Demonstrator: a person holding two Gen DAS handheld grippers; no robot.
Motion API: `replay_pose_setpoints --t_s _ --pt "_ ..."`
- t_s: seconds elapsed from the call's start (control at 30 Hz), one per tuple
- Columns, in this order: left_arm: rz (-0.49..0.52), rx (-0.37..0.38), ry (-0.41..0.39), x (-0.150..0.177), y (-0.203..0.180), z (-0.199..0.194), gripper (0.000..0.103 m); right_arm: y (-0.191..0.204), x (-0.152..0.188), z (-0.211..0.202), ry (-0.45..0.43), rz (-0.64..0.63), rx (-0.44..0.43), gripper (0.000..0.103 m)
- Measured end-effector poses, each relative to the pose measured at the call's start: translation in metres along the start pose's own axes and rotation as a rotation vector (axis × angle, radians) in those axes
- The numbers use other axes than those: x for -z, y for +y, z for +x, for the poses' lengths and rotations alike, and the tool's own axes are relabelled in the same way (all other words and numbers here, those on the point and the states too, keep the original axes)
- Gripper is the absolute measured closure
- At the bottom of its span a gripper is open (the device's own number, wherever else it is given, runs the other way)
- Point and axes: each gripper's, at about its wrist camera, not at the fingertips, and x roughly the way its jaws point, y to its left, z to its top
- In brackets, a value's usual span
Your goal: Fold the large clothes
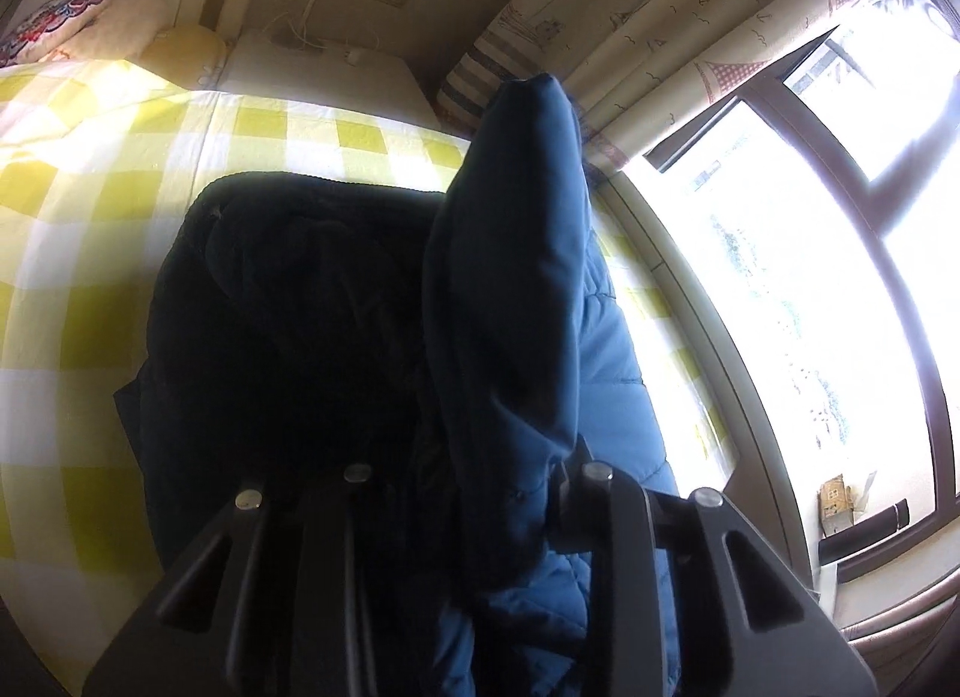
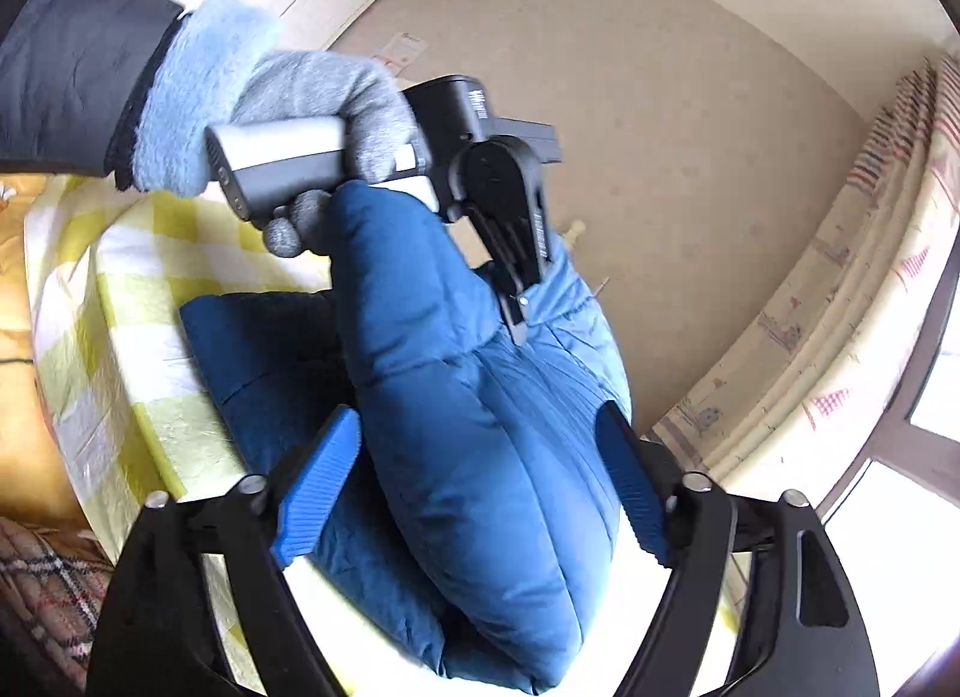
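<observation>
Jacket (image 2: 474, 427) is lying on the checked bedspread (image 2: 120, 301), a blue padded one, already doubled into a compact dark bundle in the left wrist view. I am holding its sleeve (image 1: 510, 289) lifted off that bundle with the left gripper (image 2: 519, 310): in the right wrist view its fingers are pinching a fold of the fabric, and the person's gloved hand (image 2: 324, 97) is clasping the handle. The sleeve is standing up steeply from those jaws toward the far curtain (image 1: 660, 37).

I am keeping the right gripper (image 2: 480, 487) released. Its blue pads (image 2: 318, 487) are standing wide on either side of a thick roll of the jacket, and I cannot see them pressing on it; the left pad looks apart from the cloth, while the right one is too close to judge.

I am judging the fold as partly done. The body looks gathered, but this sleeve is not yet laid flat across it, and the near end is bulging rather than squared. Laying the sleeve over and flattening the stack are remaining.
</observation>
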Motion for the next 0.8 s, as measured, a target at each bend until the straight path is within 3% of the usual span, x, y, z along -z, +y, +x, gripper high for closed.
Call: replay_pose_setpoints --t_s 0.1,0.2,0.37,0.43,0.5,0.6,0.7,0.8 --pt "0.007 0.003 -0.017 0.003 0.001 0.0 0.073 -0.045 0.041 -0.004 0.131 0.278 -0.064 0.01" --pt "0.003 0.008 -0.027 0.009 0.004 -0.005 0.073 -0.06 0.059 0.004 0.206 0.363 -0.074 0.018" --pt "0.002 -0.008 -0.046 0.03 0.006 -0.013 0.074 -0.05 0.064 0.039 0.263 0.349 -0.106 0.027" --pt "0.023 -0.043 -0.068 0.033 -0.003 -0.017 0.078 -0.052 0.068 0.055 0.299 0.373 -0.113 0.038" --pt "0.083 -0.096 -0.104 0.034 -0.027 -0.024 0.083 -0.052 0.069 0.067 0.34 0.402 -0.13 0.053" --pt "0.199 -0.102 -0.185 0.028 -0.074 -0.055 0.088 -0.046 0.066 0.068 0.36 0.35 -0.113 0.053" --pt "0.309 -0.089 -0.253 0.022 -0.108 -0.089 0.089 -0.035 0.059 0.065 0.352 0.283 -0.084 0.061" --pt "0.242 -0.101 -0.282 0.025 -0.07 -0.097 0.089 -0.024 0.056 0.068 0.347 0.203 -0.051 0.064"
